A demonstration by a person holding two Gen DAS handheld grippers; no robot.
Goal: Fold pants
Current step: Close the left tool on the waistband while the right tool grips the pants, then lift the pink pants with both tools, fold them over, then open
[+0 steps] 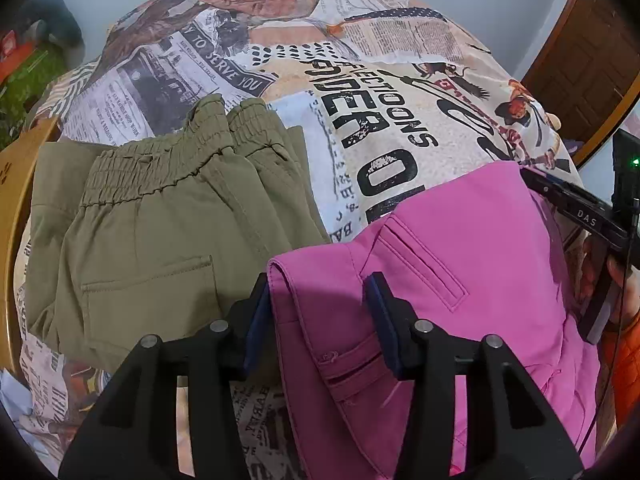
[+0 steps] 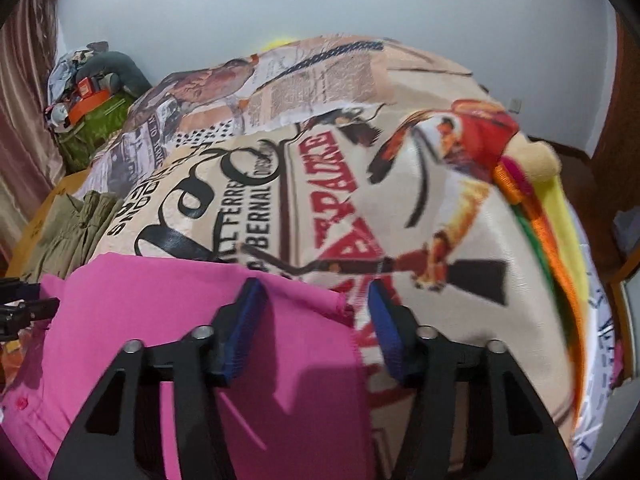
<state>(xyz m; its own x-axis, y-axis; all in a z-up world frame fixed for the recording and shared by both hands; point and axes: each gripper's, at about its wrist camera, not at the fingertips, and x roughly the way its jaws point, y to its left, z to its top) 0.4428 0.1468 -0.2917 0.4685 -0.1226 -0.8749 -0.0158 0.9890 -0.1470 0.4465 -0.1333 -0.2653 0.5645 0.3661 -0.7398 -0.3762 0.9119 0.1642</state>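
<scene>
Both jaws over pink pants point(image 1: 460, 248).
My left gripper point(image 1: 320, 304) straddles the folded edge, jaws apart; right gripper point(image 2: 316, 312) likewise, unclamped.

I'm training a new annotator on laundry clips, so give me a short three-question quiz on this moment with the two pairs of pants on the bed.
1. True or false: the olive pants lie folded on the printed bedspread, to the left of the pink pants in the left wrist view.
2. Which part of the pink pants sits between the pads of the left tool? A) a leg hem B) the folded edge near a welt pocket C) a belt
3. In the right wrist view, what lies between the pads of the right tool: pink fabric only, bedspread only, or the pink edge with bedspread beside it?

Key: 1 true; 2 B; 3 the pink edge with bedspread beside it.
</scene>
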